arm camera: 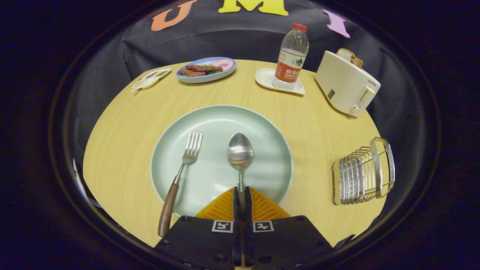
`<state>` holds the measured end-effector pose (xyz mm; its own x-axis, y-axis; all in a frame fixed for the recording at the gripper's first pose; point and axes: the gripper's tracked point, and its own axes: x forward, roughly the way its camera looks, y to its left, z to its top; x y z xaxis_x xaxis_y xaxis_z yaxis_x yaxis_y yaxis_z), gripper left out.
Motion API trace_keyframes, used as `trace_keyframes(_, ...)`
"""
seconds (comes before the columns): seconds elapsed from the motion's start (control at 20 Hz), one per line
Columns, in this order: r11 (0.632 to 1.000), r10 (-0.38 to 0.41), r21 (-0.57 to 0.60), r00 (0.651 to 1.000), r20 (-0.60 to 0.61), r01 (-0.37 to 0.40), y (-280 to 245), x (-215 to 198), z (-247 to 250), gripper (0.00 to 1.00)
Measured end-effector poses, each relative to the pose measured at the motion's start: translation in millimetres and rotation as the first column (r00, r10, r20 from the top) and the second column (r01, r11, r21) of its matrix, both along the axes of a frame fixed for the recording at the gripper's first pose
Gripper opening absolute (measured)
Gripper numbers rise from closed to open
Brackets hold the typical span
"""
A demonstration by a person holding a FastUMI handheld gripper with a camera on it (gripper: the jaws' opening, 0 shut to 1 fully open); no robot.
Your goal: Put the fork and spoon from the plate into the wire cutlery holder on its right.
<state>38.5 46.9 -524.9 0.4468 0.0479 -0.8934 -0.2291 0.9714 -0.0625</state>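
Observation:
A pale green plate (262,123) lies in the middle of the round wooden table. On it rest a fork (187,157) with a brown wooden handle, to the left, and a metal spoon (240,152), bowl pointing away from me. My gripper (242,193) is shut on the spoon: its two orange fingers (221,208) press on the handle, which runs back between them and is hidden there. The fork's handle reaches over the plate's near rim, left of the fingers. The wire cutlery holder (362,172) stands to the right of the plate.
At the table's far side are a blue plate of food (206,69), a sauce packet (150,78), a water bottle (292,56) on a small white tray (264,78), and a white toaster (347,82) holding bread. Bare wood separates the plate from the holder.

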Motion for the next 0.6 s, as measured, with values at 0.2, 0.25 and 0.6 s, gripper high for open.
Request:
trace_keyframes(0.2, 0.999, 0.046, 0.024, 0.999, 0.006, -0.046, 4, -6, 17, 0.04)
trace_keyframes(0.25, 0.998, 0.053, 0.025, 0.999, 0.009, -0.053, 3, -9, 23, 0.04)
trace_keyframes(0.6, 0.993, 0.088, 0.073, 0.995, 0.043, -0.091, -14, -18, 66, 0.01)
